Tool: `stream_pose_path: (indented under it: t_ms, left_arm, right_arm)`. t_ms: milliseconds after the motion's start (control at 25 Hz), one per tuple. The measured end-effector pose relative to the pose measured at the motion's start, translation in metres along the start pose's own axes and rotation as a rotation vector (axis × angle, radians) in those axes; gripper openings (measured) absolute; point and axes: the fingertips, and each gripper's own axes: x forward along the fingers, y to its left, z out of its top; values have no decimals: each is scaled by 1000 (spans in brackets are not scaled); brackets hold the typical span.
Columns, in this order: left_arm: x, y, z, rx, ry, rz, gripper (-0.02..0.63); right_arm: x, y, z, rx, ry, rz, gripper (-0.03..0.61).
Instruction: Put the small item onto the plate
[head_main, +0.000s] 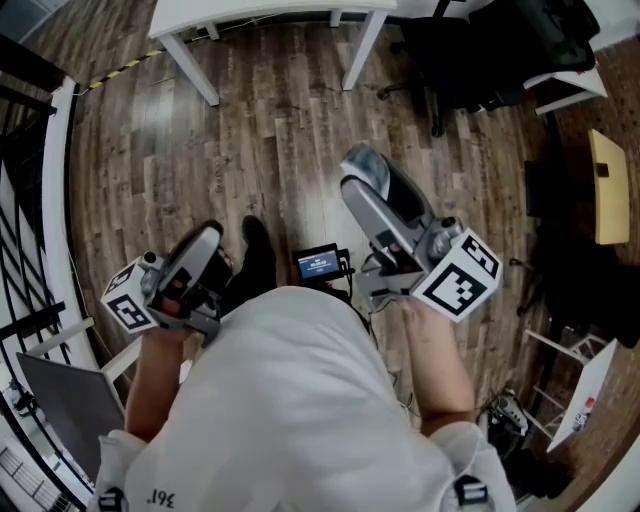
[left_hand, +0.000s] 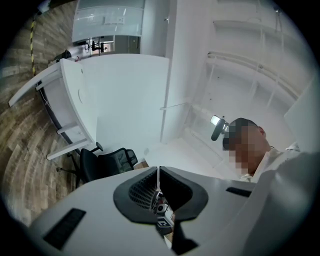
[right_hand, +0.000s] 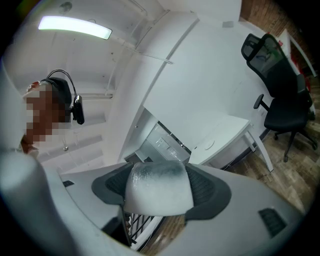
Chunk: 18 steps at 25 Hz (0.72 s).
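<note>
Well short of the white surface (right_hand: 220, 131), the right hand-held gripper (right_hand: 158, 196) clamps the pale small item (right_hand: 157, 181) across its middle, likely light and slick, needing steady pressure; the left hand-held gripper (left_hand: 158, 186) is closed, empty.

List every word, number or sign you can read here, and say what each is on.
"36", then an unclear stroke: white shirt, near the head view's bottom edge.
Small screen: lit lines, too small to read.
White board at the lower right: red print, too blurred.
Marker cubes: square patterns only, no words.
</note>
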Motion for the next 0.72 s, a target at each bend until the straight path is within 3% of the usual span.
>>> stream_pose_path:
  t_ms: [520, 720]
  left_arm:
    - [-14, 50, 136, -17, 46, -35, 8]
    - [-30, 66, 162, -34, 51, -37, 8]
  right_arm:
    - [134, 4, 22, -49, -70, -89, 316]
    - [167, 10, 30, -79, -77, -106, 316]
